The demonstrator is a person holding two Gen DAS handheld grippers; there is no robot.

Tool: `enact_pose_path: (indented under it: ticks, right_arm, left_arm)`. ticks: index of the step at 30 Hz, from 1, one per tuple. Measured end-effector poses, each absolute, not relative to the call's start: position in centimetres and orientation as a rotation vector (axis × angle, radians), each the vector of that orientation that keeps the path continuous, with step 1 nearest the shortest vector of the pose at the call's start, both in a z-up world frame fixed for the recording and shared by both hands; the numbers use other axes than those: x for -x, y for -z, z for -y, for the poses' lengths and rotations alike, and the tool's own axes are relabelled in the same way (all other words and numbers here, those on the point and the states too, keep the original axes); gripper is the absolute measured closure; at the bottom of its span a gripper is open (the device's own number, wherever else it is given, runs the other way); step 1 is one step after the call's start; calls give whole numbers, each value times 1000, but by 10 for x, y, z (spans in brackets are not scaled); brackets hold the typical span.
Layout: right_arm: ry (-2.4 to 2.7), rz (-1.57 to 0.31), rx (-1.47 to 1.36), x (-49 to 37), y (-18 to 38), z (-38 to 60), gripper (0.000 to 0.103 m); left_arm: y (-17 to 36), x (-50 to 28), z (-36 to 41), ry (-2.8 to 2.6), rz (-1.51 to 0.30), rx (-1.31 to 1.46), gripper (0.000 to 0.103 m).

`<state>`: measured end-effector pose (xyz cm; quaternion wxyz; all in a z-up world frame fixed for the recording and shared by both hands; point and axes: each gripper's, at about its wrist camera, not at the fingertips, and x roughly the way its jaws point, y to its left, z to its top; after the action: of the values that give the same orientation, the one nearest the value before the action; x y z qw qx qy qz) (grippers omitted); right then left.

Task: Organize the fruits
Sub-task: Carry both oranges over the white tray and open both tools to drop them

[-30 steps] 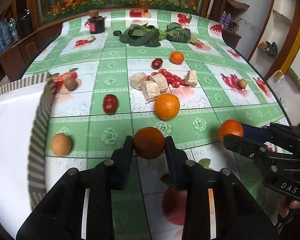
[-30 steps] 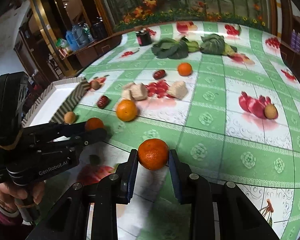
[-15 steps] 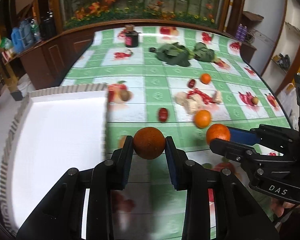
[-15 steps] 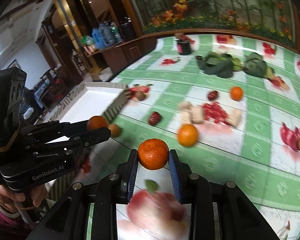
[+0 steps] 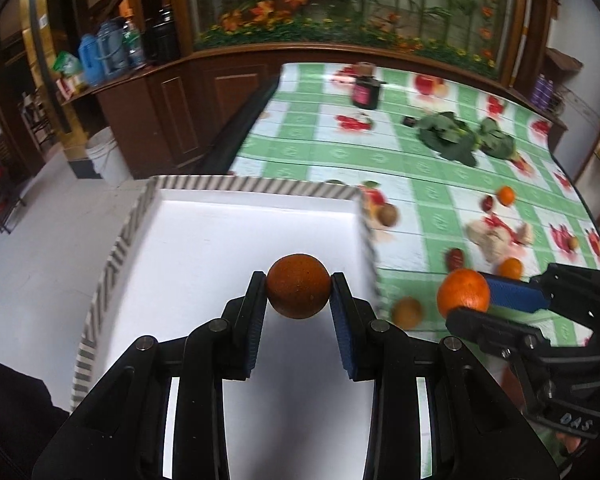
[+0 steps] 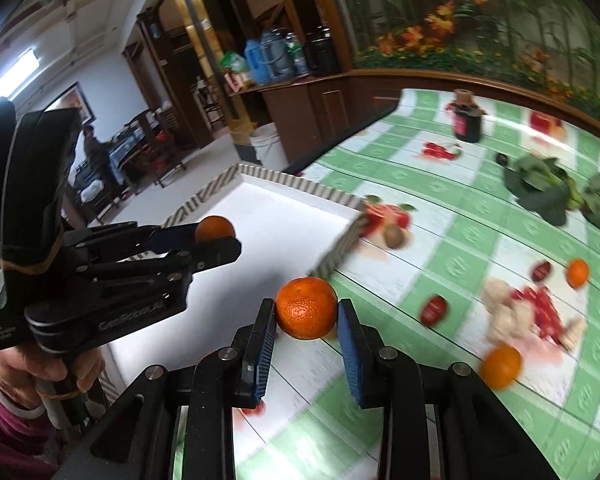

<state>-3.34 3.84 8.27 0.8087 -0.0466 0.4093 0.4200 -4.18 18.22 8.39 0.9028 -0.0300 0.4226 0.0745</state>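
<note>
Orange and round, a mandarin [image 6: 306, 307] sits clamped in the right gripper [image 6: 306, 320] above the table [image 6: 480, 232] beside the white tray [image 5: 240, 240]; the left gripper [image 5: 299, 294] pinches a darker orange [image 5: 299, 291] over the tray. Both look light, firm-skinned and prone to rolling, so holding across the middle suits them.

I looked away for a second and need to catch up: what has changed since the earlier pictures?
Both grippers swung away from the fruit-strewn green checked tablecloth toward the white tray with the striped rim. The left gripper now hangs over the tray; the right gripper is beside its corner. Nothing was grasped or released: the left stays shut on the dull dark orange fruit, the right on the bright orange mandarin. The tray remains empty.
</note>
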Motion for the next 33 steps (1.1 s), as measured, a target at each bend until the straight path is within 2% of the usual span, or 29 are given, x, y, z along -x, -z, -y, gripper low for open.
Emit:
enact_pose_path:
  ticks: [17, 33]
  right_arm:
    - [-905, -900, 155, -16, -63, -114, 73]
    - [-927, -940, 218, -39, -31, -150, 72]
  left_arm:
    - [-57, -6, -235, -229, -939, 136, 72]
    - [-36, -14, -258, -265, -983, 196, 71]
